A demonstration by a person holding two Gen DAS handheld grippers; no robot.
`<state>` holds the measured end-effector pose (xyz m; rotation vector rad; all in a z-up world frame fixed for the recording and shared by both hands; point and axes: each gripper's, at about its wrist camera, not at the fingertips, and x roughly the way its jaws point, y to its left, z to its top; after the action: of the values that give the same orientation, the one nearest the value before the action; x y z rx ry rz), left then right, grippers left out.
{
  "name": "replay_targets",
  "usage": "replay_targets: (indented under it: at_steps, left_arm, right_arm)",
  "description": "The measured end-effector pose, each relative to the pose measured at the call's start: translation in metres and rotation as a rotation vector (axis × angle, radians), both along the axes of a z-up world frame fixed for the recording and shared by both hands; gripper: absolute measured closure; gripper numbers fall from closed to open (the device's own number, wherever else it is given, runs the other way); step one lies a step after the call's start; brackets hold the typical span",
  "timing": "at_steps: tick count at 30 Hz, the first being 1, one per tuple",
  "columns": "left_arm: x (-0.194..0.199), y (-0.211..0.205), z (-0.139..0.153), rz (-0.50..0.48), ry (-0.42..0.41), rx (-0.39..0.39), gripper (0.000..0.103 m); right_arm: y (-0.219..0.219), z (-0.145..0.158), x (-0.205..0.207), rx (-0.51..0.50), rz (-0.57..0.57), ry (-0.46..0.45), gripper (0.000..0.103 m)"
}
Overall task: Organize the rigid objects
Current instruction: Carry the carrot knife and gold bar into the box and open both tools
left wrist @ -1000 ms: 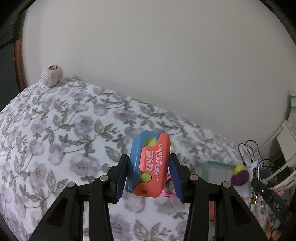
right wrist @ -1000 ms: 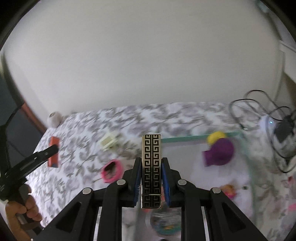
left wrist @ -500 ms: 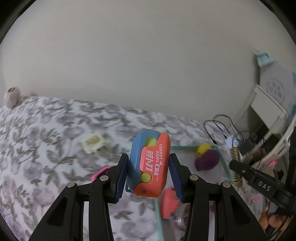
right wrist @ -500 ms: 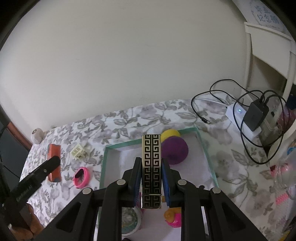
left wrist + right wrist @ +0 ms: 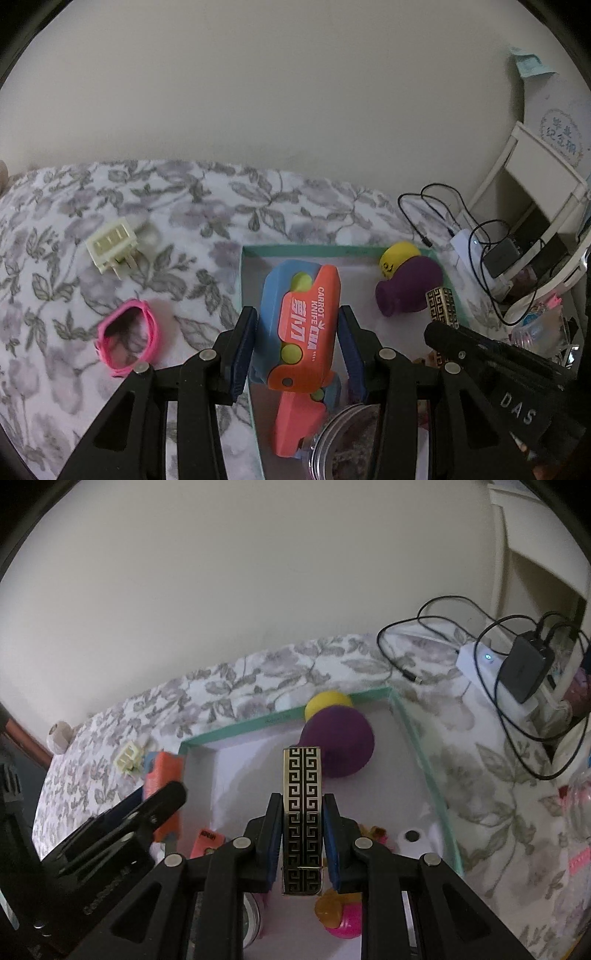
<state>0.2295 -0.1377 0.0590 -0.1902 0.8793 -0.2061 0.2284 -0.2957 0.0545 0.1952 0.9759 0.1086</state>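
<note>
My left gripper (image 5: 298, 322) is shut on an orange and blue carrot-knife toy (image 5: 300, 325), held above the left part of a teal-rimmed white tray (image 5: 295, 250). My right gripper (image 5: 301, 820) is shut on a slim black and gold patterned case (image 5: 301, 812) over the tray's middle (image 5: 417, 734). That case (image 5: 441, 306) and the right gripper show at the right of the left wrist view. A purple and yellow toy (image 5: 338, 734) lies in the tray's far corner. A second orange toy (image 5: 295, 424) lies in the tray beneath the held one.
On the floral cloth left of the tray lie a pink ring (image 5: 127, 339) and a cream plastic connector (image 5: 112, 249). A round tin (image 5: 347, 446) and a pink duck toy (image 5: 341, 915) sit in the tray's near part. Cables and a charger (image 5: 524, 672) lie at the right.
Both grippers moved down and toward the tray with their objects still held. The left one swung right from over bare cloth to above the tray's left side.
</note>
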Motion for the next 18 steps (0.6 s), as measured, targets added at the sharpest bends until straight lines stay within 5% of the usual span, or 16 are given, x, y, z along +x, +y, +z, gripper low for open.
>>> replay_targets:
  at_steps: [18]
  left_arm:
    - [-0.002,0.006,-0.002,-0.022,0.046,-0.018,0.053]
  right_arm:
    - [0.007,-0.003,0.001,-0.054,0.005,0.027,0.078]
